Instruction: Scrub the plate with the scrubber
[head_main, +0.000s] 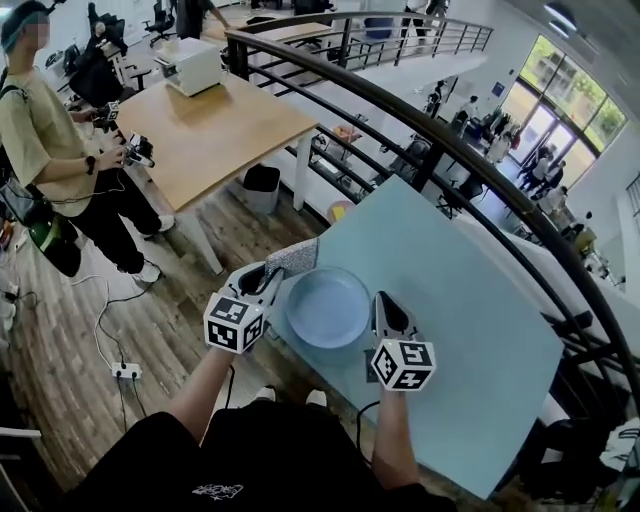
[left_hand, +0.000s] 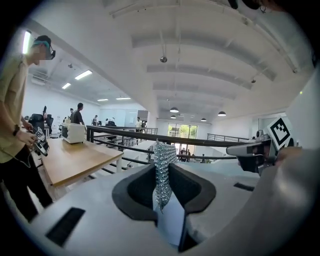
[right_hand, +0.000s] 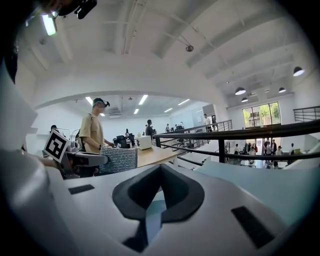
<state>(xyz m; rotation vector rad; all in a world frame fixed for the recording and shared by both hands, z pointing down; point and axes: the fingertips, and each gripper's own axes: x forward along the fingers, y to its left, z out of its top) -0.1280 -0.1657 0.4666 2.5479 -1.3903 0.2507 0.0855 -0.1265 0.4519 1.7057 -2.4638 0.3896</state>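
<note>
In the head view, the left claw (head_main: 268, 282) is gripping the scrubber (head_main: 297, 257), which is poking out just beyond the plate's (head_main: 328, 308) far-left rim. The plate is sitting between the two claws, over the near corner of the bench (head_main: 460, 330). I cannot tell whether the plate is resting on the bench or hanging clear of it. The right claw (head_main: 382, 300) is running along the plate's right rim and touching it. From the scrubber, the plate's face is lying to the right and nearer the person, so I judge the coming stroke is going that way, and the left claw is the one to make it.

In the left gripper view, the jaws are pressing narrow on the scrubber (left_hand: 161, 170), which is standing on edge with its long axis upright. The right claw (left_hand: 237, 150) is showing off to the right.

In the right gripper view, the jaws are drawn fully together on a pale blue sliver (right_hand: 152, 212), which I am taking for the plate's rim. The scrubber's broad face (right_hand: 119, 160) is showing to the left.
</note>
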